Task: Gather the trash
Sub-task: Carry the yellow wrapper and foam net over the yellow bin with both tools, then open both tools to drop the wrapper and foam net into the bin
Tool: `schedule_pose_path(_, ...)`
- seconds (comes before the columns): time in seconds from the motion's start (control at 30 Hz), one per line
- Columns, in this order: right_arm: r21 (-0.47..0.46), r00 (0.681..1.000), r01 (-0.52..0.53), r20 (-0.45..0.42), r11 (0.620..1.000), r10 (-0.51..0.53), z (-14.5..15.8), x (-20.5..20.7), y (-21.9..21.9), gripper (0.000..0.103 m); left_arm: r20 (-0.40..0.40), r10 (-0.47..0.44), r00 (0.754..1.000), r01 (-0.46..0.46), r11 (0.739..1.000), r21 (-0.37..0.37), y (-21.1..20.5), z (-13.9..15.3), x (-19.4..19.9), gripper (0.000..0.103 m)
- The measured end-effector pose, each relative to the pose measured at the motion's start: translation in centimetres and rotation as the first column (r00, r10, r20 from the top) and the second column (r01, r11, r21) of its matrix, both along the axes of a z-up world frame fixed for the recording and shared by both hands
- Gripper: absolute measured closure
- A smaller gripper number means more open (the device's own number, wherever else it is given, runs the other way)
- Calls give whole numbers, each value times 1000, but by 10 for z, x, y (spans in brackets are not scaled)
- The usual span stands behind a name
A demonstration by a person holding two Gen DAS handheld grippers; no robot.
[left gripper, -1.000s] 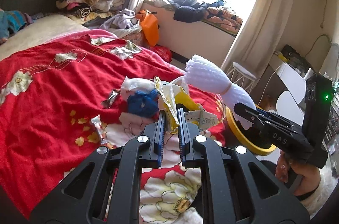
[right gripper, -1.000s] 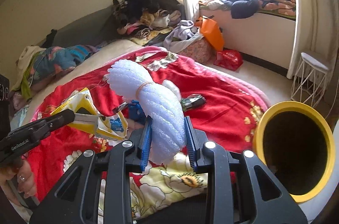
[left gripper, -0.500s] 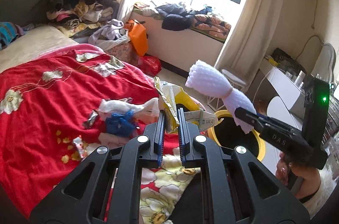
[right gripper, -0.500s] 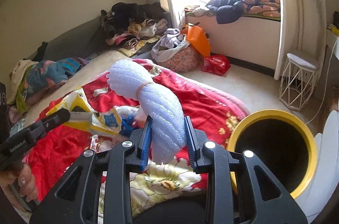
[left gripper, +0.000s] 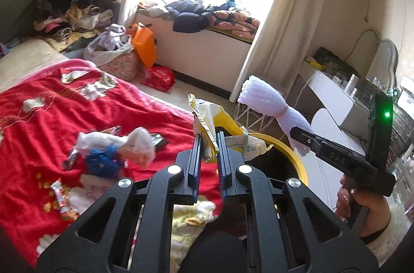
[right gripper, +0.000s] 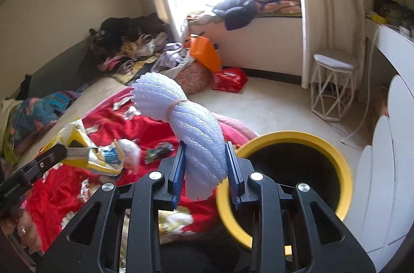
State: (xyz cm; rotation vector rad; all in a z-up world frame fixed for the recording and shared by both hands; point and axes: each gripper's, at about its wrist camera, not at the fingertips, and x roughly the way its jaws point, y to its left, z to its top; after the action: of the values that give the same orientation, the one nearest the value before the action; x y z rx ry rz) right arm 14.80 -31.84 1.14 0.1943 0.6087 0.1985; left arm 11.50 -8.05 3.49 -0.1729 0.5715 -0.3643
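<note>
The right gripper (right gripper: 205,165) is clamped on a bundle of white foam netting (right gripper: 191,123), its jaws held partly apart by the bundle's bulk. The bundle is tied at the waist with a rubber band and its long axis runs up and away from the jaws toward about eleven o'clock, the fanned end highest. The left gripper (left gripper: 209,147) is pinched nearly shut on a crumpled yellow snack bag (left gripper: 220,129), which sticks up and flops toward one o'clock from the jaws.

What matters now is where the yellow bin (right gripper: 344,161) lies from each claw. Seen along the right gripper, the bin's open mouth sits just past the jaws at about three to four o'clock, its near rim directly under the right-hand finger, while the foam's lower end hangs just inside the rim's left edge. Seen along the left gripper, only a slice of the bin's rim shows at about two o'clock beyond the jaws, with the bag's loose end overlapping that rim and the red bedspread (left gripper: 38,118) still beneath the fingers themselves.

By my judgement the right hand is the nearer to a clean drop. More scraps, among them a white-and-blue wad (left gripper: 113,151), lie on the bedspread at about nine o'clock from the left claw.
</note>
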Motion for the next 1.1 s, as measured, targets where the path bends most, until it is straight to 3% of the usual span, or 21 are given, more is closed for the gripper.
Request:
schedule_pose_path(0.5,31,982,170,-89,985,-167,-35,4,-78,75,-76,-122,990,126,990,58,-75,-30,24,95)
schedule_pose_path(1.1,80,944,248,-245,965,-223,-93,28,-128,70,-213,-194,957,233,956,176,-148,-99,66,95)
